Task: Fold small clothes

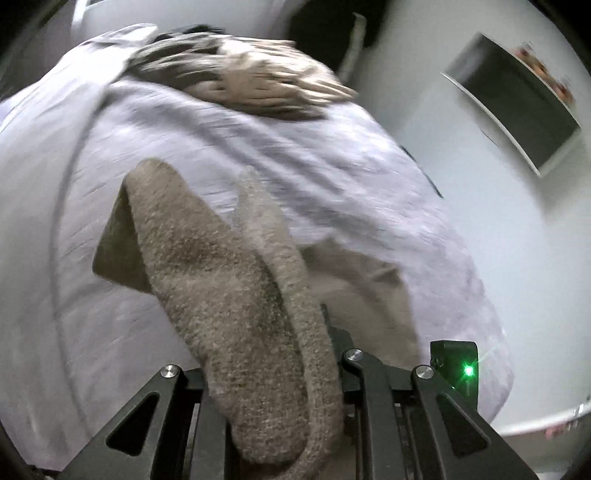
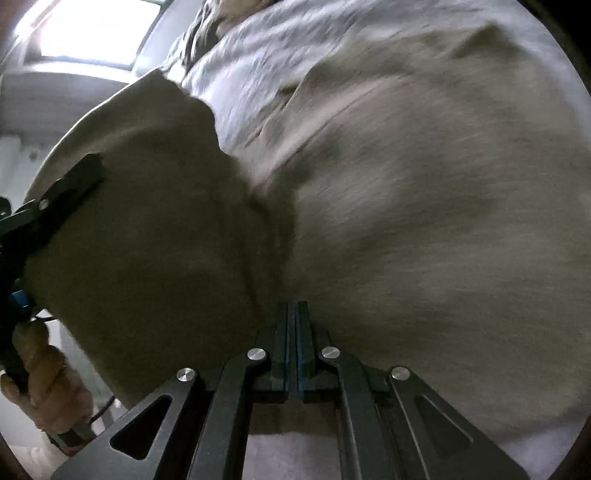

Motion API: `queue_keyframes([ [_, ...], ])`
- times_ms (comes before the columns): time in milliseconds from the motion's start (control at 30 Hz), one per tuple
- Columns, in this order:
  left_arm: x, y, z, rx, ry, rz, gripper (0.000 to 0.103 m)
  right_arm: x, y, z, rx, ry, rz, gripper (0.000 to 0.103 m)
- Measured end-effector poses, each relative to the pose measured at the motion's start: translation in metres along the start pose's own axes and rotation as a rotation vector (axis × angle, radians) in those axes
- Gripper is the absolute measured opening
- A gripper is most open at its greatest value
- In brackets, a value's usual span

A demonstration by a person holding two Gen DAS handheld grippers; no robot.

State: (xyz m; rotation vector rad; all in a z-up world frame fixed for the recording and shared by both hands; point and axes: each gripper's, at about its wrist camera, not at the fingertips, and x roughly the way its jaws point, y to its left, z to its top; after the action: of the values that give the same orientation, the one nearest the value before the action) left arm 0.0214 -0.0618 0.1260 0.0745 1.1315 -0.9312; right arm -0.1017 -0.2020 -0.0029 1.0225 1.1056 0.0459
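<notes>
A rumpled lavender sheet (image 1: 258, 147) fills the frame. Centre-low, the left gripper (image 1: 280, 373) pinches a fuzzy beige garment (image 1: 229, 280); the right gripper (image 2: 294, 332), pressed together, clamps its lower edge.

Dim, motion-blurred fisheye views with bowed edges, window (image 2: 92, 29) glare blown out upper left

A beige garment (image 2: 406, 192) filled nearly all the right wrist view, leaving no open path ahead of the right tool (image 2: 294, 314), whose fingers were pressed together on it. The left tool (image 1: 280, 369) had a thick folded strip of the same cloth between its fingers. Beyond it the lavender sheet (image 1: 110, 184) lay bare toward the bed's left edge; a crumpled patterned heap (image 1: 251, 81) blocked the far edge.
</notes>
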Motion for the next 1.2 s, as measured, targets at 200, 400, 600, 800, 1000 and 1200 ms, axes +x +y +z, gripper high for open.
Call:
queue_keyframes([
  [200, 0.068, -0.073, 0.005, 0.136, 0.095, -0.035, 0.020, -0.042, -0.041, -0.002, 0.080, -0.083, 0.001, 0.004],
  [400, 0.139, -0.107, -0.025, 0.278, 0.225, 0.092, 0.024, -0.037, -0.084, -0.011, 0.214, -0.052, 0.045, 0.005],
  [600, 0.119, -0.112, -0.031, 0.350, 0.133, 0.170, 0.082, -0.048, -0.106, -0.011, 0.247, -0.059, 0.086, 0.005],
  [800, 0.078, -0.102, -0.020, 0.309, 0.000, 0.206, 0.092, -0.065, -0.138, 0.001, 0.388, -0.143, 0.210, 0.005],
  [1000, 0.062, -0.031, -0.017, 0.069, 0.031, 0.243, 0.092, -0.083, -0.168, 0.002, 0.548, -0.230, 0.441, 0.067],
  [1200, 0.065, 0.026, -0.034, -0.035, 0.085, 0.350, 0.092, -0.077, -0.146, 0.038, 0.480, -0.176, 0.502, 0.071],
])
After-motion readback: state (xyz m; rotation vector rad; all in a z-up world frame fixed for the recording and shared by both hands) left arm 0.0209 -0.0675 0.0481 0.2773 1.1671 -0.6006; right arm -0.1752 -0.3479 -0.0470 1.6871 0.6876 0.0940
